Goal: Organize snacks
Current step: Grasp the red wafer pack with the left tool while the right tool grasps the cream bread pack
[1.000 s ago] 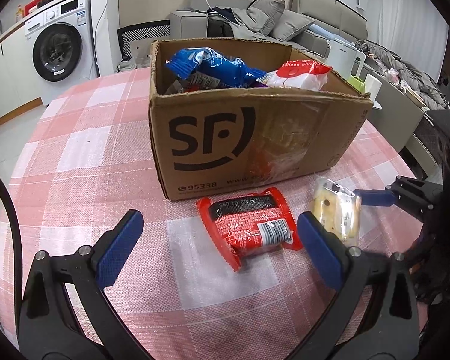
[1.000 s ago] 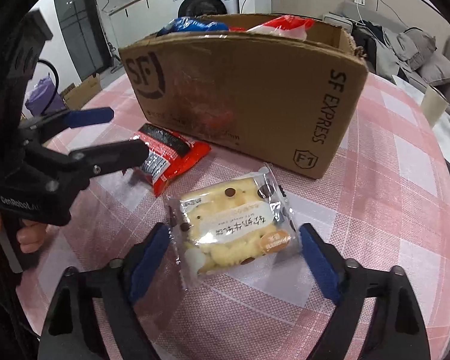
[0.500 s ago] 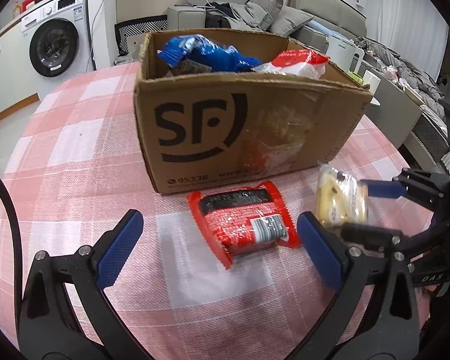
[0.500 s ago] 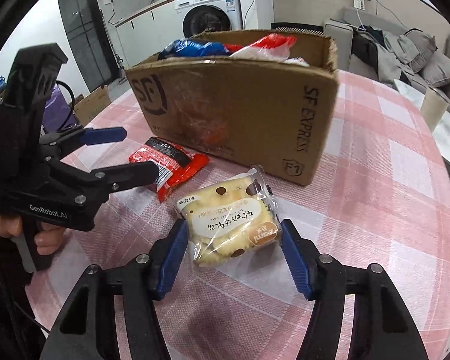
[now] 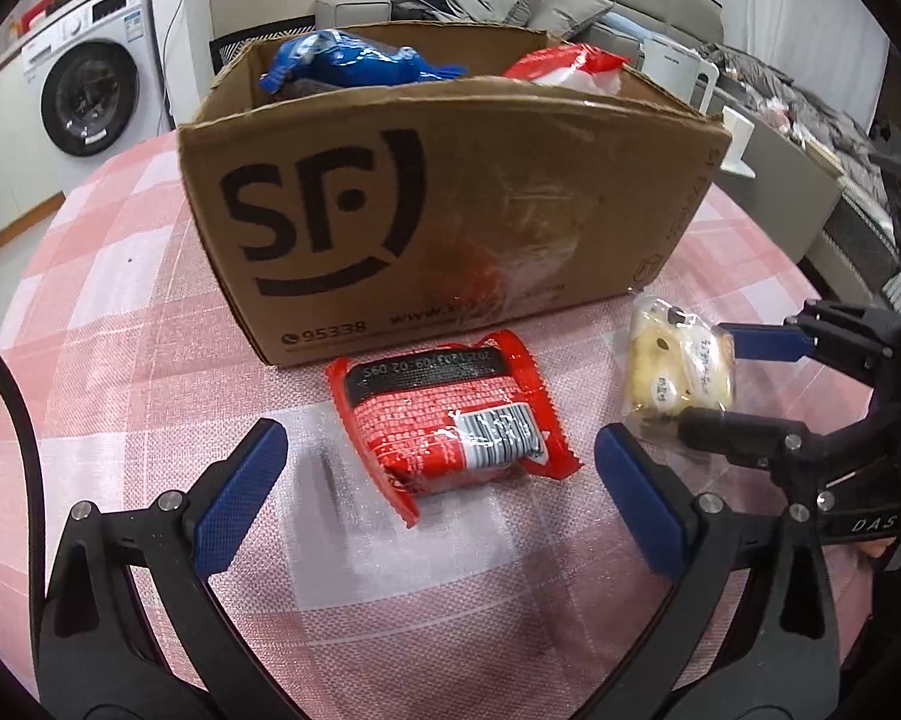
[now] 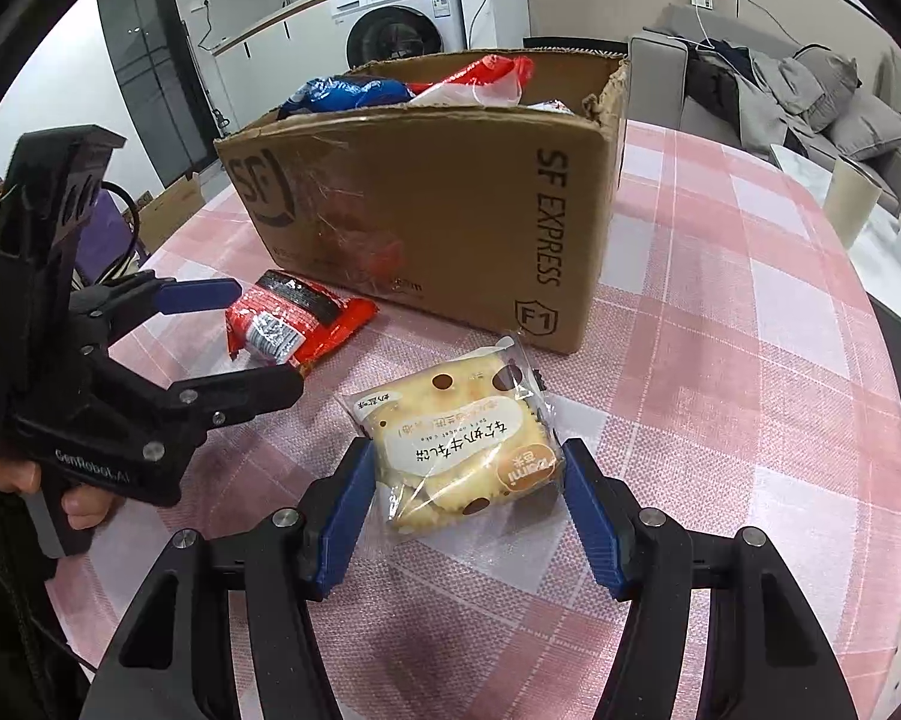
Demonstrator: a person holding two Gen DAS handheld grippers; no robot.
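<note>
Clamping the right gripper (image 6: 462, 504) onto the pale soft-cake packet (image 6: 459, 438), blue pads pressing against both wrapper edges at six o'clock in the right wrist view. Gripping across the short width, likely because that span fits between the jaws and keeps the soft cake from being crushed end to end. Resting, or barely lifting, on the pink checked tablecloth (image 6: 750, 360); impossible to tell which. Sitting just beside the near corner of the cardboard box (image 6: 450, 210), which is standing at twelve o'clock, open-topped, so a short carry up and over the rim would probably finish this piece.

Hovering the left gripper (image 5: 438, 504) with jaws spread wide, straddling the red snack pack (image 5: 450, 420) without touching it. Lying flat at the centre of the left wrist view, barcode up, just in front of the box wall. Lining up the open fingers on either side, presumably to close across the pack's width next.

Already filling the box: a blue packet (image 5: 354, 63) at eleven o'clock and a red-and-white bag (image 5: 570, 69) at one o'clock poking above the rim. Leaving two snacks outside, one per gripper, so both may be going in together. Watching for the two grippers crowding each other at three o'clock in the left view, where the right tool's fingers (image 5: 762, 348) are sitting close.
</note>
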